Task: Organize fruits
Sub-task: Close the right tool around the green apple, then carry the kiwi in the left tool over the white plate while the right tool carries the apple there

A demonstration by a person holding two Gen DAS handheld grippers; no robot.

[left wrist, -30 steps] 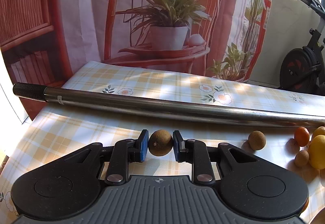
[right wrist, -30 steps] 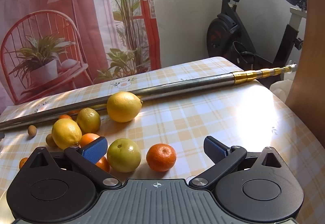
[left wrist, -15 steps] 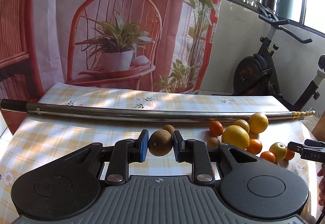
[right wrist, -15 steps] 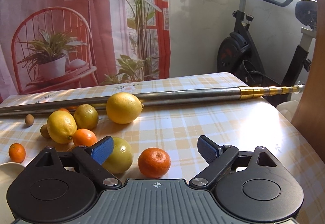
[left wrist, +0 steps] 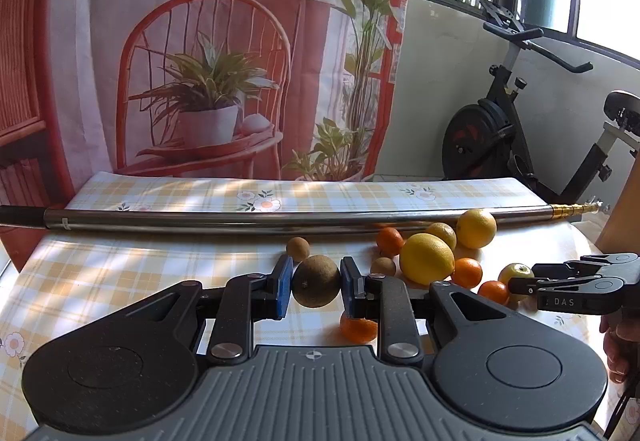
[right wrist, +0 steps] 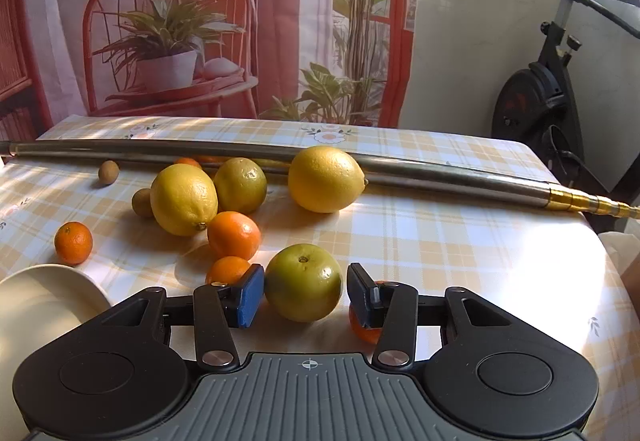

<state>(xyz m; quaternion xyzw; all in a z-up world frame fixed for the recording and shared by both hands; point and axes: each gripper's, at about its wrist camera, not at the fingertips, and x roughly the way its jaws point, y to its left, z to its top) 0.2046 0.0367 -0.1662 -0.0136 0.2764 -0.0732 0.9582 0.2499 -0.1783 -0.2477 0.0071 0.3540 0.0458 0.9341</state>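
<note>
A: Status on the fruit?

B: I've got the round brown rough-skinned fruit [left wrist: 316, 281] pinched in the left gripper [left wrist: 313, 287], jaws closed on it, lifted above the desk [right wrist: 460, 241]. Right gripper [right wrist: 306, 295] has jaws open w/ the green-yellow round citrus [right wrist: 304, 281] sitting between the pads, not squeezed yet.

A: How much left?

B: Most, I'd judge. Yellow lemons [right wrist: 184, 199], small oranges [right wrist: 234, 235], two little brown fruits [right wrist: 108, 172] all loose by the long steel pole [right wrist: 240, 151]. Cream bowl [right wrist: 36, 305] at my left is cut off; can't see inside. One orange is half hidden behind the right jaw.
</note>
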